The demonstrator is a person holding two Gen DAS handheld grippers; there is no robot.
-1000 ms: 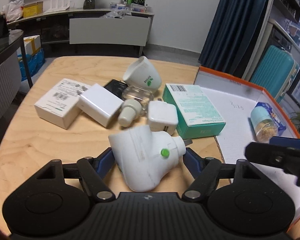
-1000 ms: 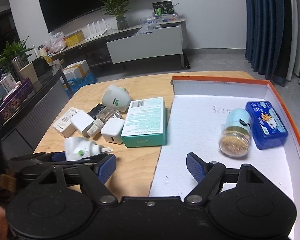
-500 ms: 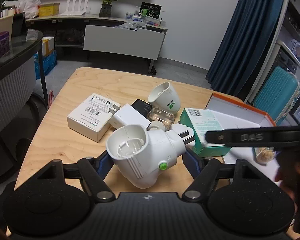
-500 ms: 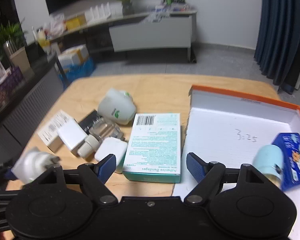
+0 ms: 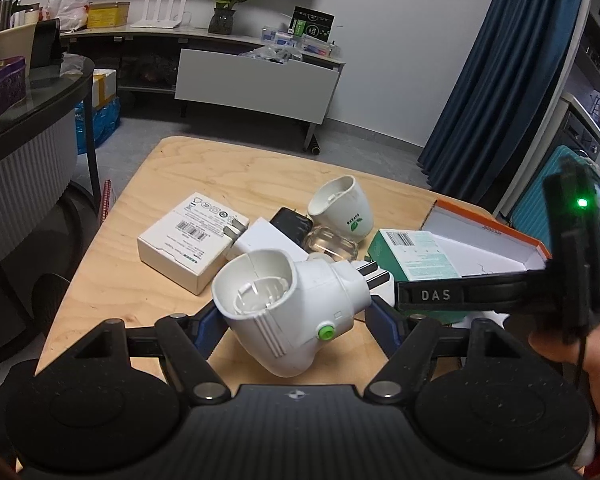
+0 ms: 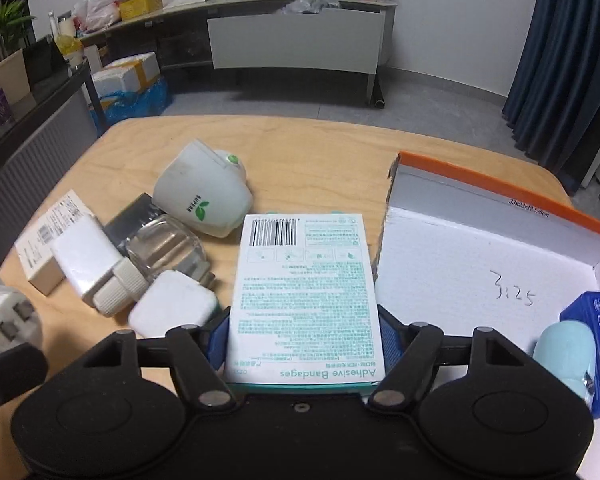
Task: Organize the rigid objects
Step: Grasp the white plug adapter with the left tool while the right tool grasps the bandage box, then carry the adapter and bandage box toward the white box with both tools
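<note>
My left gripper (image 5: 292,316) is shut on a white plug-in device with a green button (image 5: 288,304) and holds it above the wooden table (image 5: 180,176); the device also shows at the left edge of the right wrist view (image 6: 4,316). My right gripper (image 6: 302,332) is open, its jaws on either side of the green adhesive bandages box (image 6: 304,292), which lies on the table; whether the pads touch it I cannot tell. The right gripper's body crosses the left wrist view (image 5: 500,288). The orange-rimmed white box (image 6: 500,256) lies to the right.
On the table lie a white cup-shaped device (image 6: 204,196), a clear bottle (image 6: 164,248), a white charger (image 6: 172,308), a white adapter (image 6: 84,260), a black item (image 6: 132,216) and a white carton (image 5: 184,240). In the box lie a blue tin (image 6: 596,332) and a pale-blue-lidded jar (image 6: 568,352).
My left gripper has lifted the white plug-in device off the table and drawn back. My right gripper has moved left from over the box and come down around the bandages box.
</note>
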